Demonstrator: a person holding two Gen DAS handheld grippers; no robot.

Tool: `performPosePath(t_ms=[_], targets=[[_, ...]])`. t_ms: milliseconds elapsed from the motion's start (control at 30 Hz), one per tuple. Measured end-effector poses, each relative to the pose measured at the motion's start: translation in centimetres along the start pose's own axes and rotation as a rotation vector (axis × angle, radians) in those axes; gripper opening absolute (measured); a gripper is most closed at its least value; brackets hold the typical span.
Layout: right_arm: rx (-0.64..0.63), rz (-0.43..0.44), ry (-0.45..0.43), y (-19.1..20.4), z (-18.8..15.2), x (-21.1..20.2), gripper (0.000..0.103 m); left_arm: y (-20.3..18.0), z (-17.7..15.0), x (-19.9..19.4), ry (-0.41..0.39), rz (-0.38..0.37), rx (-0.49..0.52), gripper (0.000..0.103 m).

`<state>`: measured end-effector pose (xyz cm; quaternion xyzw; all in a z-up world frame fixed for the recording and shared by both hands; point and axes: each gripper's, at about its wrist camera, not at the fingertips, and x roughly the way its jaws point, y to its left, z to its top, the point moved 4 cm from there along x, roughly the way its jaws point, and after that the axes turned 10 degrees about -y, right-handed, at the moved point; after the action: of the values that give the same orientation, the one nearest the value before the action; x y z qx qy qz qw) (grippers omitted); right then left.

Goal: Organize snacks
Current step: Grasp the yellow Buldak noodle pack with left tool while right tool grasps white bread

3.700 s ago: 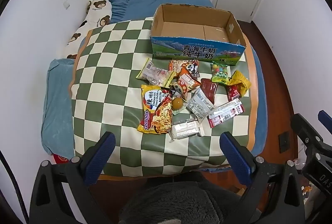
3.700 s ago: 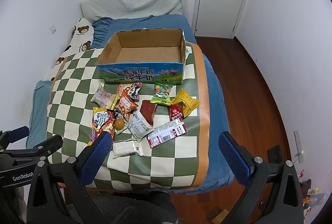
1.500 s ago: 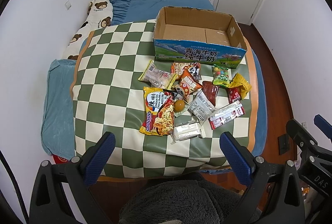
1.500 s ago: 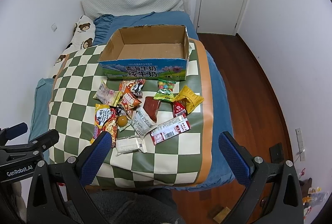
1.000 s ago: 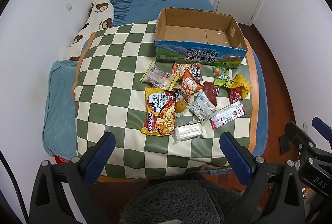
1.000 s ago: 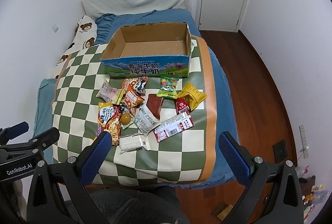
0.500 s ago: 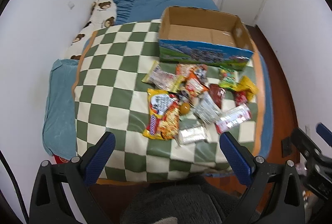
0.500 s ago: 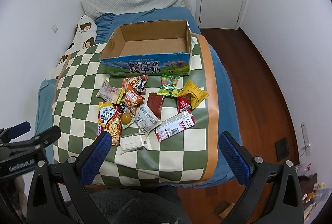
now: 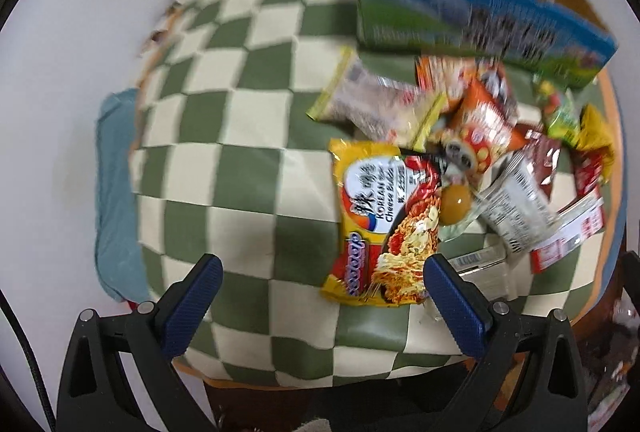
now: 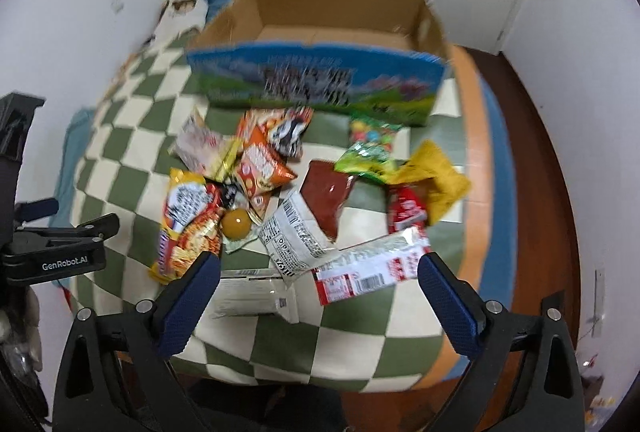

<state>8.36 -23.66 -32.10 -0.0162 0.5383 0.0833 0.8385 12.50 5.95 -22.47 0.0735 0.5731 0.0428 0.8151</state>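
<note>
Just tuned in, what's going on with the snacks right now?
Nothing is picked up yet. Both grippers, left and right, are open and empty near the front of the snack pile on the checkered mat. The noodle packet lies closest to the left one. The cardboard box behind the pile looks empty.

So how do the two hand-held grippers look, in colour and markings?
Both the left gripper and the right gripper have black frames with silver screws and ribbed dark-blue pads on the jaws. Seen from the right wrist, the left gripper's body reads "GenRobot.AI" in white.
</note>
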Motion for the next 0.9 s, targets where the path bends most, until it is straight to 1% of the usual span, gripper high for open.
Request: performPosePath(t_ms=[67, 100, 133, 167, 200, 233, 333, 367, 400, 433, 467, 500, 533, 600, 633, 667, 733, 800, 833, 867, 900], targets=[[-0.030, 0.006, 0.029, 0.7, -0.3, 2.4, 0.098, -0.7, 0.0, 2.4, 0.047, -0.008, 0.019, 0.103], [-0.029, 0.009, 0.070, 0.9, -0.7, 3.8, 0.098, -1.2, 0.0, 4.1, 0.087, -0.027, 0.027, 0.103], [0.001, 0.008, 0.118, 0.8, -1.2, 4.9, 0.098, -1.5, -0.1, 5.1, 0.114, -0.032, 0.031, 0.103], [0.062, 0.013, 0.179, 0.6, -1.8, 6.2, 0.098, -1.9, -0.1, 6.2, 0.148, -0.044, 0.029, 0.103], [0.124, 0.030, 0.221, 0.3, -2.6, 7.1, 0.098, -2.3, 0.0, 7.4, 0.179, -0.071, 0.015, 0.103], [0.215, 0.053, 0.267, -0.1, -3.5, 8.0, 0.098, -2.6, 0.0, 8.5, 0.204, -0.087, 0.001, 0.103], [0.479, 0.117, 0.379, -0.4, -7.1, 10.5, 0.098, -3.5, 0.0, 10.4, 0.245, -0.135, -0.030, 0.103], [0.565, 0.138, 0.407, -0.3, -8.3, 11.3, 0.096, -3.7, 0.0, 10.7, 0.253, -0.145, -0.035, 0.102], [0.623, 0.154, 0.419, 0.0, -9.3, 12.0, 0.092, -4.1, -0.2, 11.3, 0.269, -0.152, -0.038, 0.099], [0.679, 0.171, 0.431, 0.4, -10.3, 12.7, 0.090, -4.4, -0.2, 11.6, 0.275, -0.165, -0.038, 0.093], [0.747, 0.190, 0.438, 0.9, -11.3, 13.6, 0.086, -4.9, -0.3, 12.1, 0.280, -0.181, -0.032, 0.090], [0.778, 0.195, 0.439, 1.3, -11.8, 14.2, 0.083, -5.1, -0.3, 12.4, 0.277, -0.179, -0.027, 0.088], [0.806, 0.201, 0.441, 1.6, -12.3, 14.7, 0.081, -5.2, -0.2, 12.7, 0.266, -0.170, -0.019, 0.083], [0.861, 0.219, 0.433, 2.5, -13.2, 16.1, 0.074, -5.4, 0.0, 13.0, 0.245, -0.174, 0.004, 0.082], [0.870, 0.218, 0.432, 2.9, -13.4, 16.6, 0.073, -5.3, 0.1, 13.0, 0.239, -0.176, 0.009, 0.080], [0.866, 0.198, 0.439, 3.2, -13.7, 17.1, 0.070, -5.0, -0.1, 12.8, 0.225, -0.175, 0.027, 0.080], [0.853, 0.199, 0.421, 3.6, -14.0, 17.7, 0.070, -4.1, -0.7, 12.6, 0.207, -0.148, 0.066, 0.080], [0.770, 0.186, 0.417, 4.3, -13.7, 17.6, 0.066, -3.0, -1.7, 12.6, 0.194, -0.113, 0.109, 0.080], [0.709, 0.169, 0.419, 4.7, -13.3, 17.4, 0.062, -2.5, -2.2, 12.6, 0.194, -0.102, 0.119, 0.080], [0.619, 0.147, 0.417, 5.2, -12.9, 17.2, 0.059, -1.6, -2.9, 12.7, 0.196, -0.091, 0.124, 0.080], [0.553, 0.134, 0.417, 5.7, -12.5, 17.0, 0.058, -1.1, -3.4, 12.8, 0.197, -0.091, 0.123, 0.080]])
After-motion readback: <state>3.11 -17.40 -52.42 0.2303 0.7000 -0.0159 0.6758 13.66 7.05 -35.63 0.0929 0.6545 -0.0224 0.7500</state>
